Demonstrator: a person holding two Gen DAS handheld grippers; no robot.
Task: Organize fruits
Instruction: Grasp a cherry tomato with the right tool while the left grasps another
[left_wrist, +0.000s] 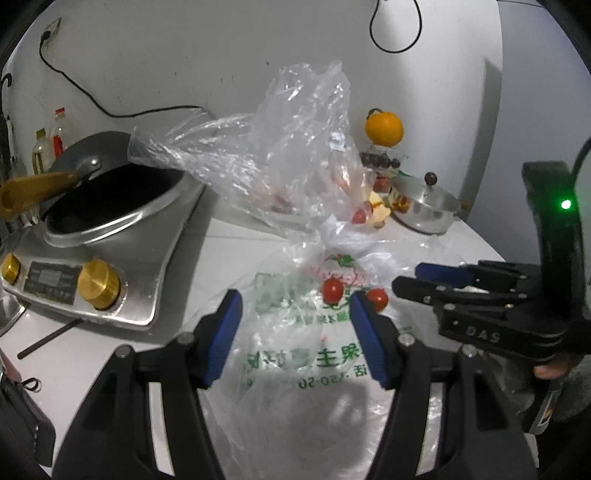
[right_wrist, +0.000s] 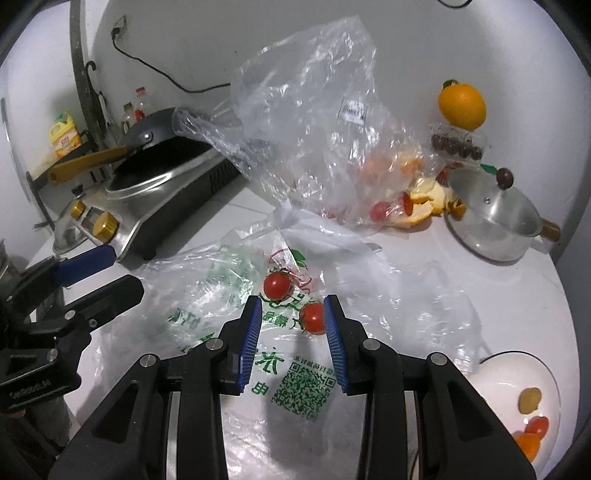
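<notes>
Nearby, two cherry tomatoes (right_wrist: 277, 285) lie on a flat printed plastic bag (right_wrist: 295, 384) on the white counter (right_wrist: 498, 295). Right gripper (right_wrist: 293, 325) hangs open, jaws flanking the nearer tomato (right_wrist: 312, 317). Left gripper (left_wrist: 295, 328) is open over the bag, gripping nothing.

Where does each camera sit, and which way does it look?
Left wrist: on the left gripper, looking forward and down at the printed plastic bag; its own jaws show, the right gripper at right.
Right wrist: on the right gripper, looking down at two cherry tomatoes; its own jaws show, the left gripper at left.
Shared: bag, tomatoes, wok, orange, lidded pot.
</notes>
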